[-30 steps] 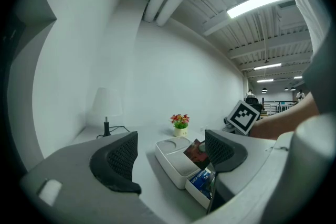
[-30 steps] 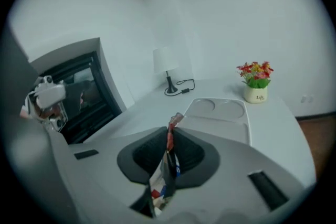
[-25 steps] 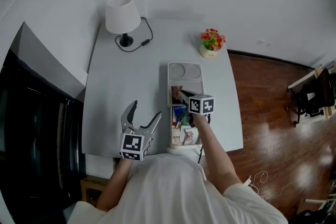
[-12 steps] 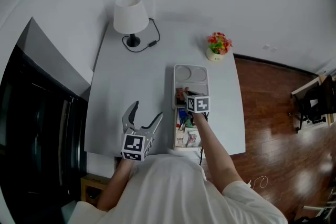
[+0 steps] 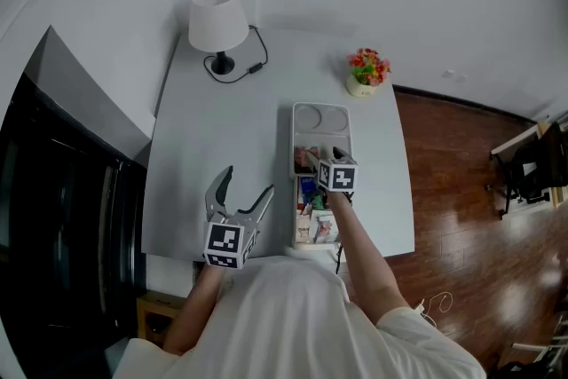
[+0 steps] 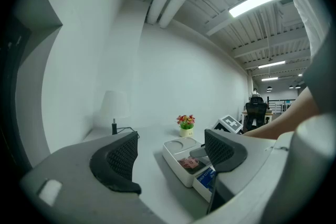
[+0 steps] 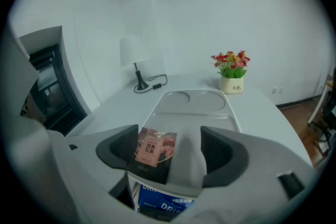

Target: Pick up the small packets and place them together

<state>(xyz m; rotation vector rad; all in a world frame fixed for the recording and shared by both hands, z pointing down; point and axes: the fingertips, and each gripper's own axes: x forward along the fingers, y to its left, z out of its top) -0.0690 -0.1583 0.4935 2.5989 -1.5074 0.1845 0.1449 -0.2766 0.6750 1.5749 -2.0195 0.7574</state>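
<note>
Packets [image 5: 314, 225] crowd the near end of the long white tray [image 5: 321, 118], which lies lengthwise close to the right edge of the table [image 5: 222, 138]; one dark, pink-labelled packet [image 7: 156, 148] lies flat in the middle compartment, just beyond a blue packet [image 7: 164, 203]. The right gripper [image 7: 172, 150] tilts down over the dark packet, its jaws just having been opening and now standing apart to either side of it, gripping nothing. The left gripper [image 5: 247, 184] hovers over bare tabletop left of the tray, jaws wide and empty, with open surface running on to the lamp [image 5: 217, 20] and flower pot [image 5: 366, 71] by the far edge.
</note>
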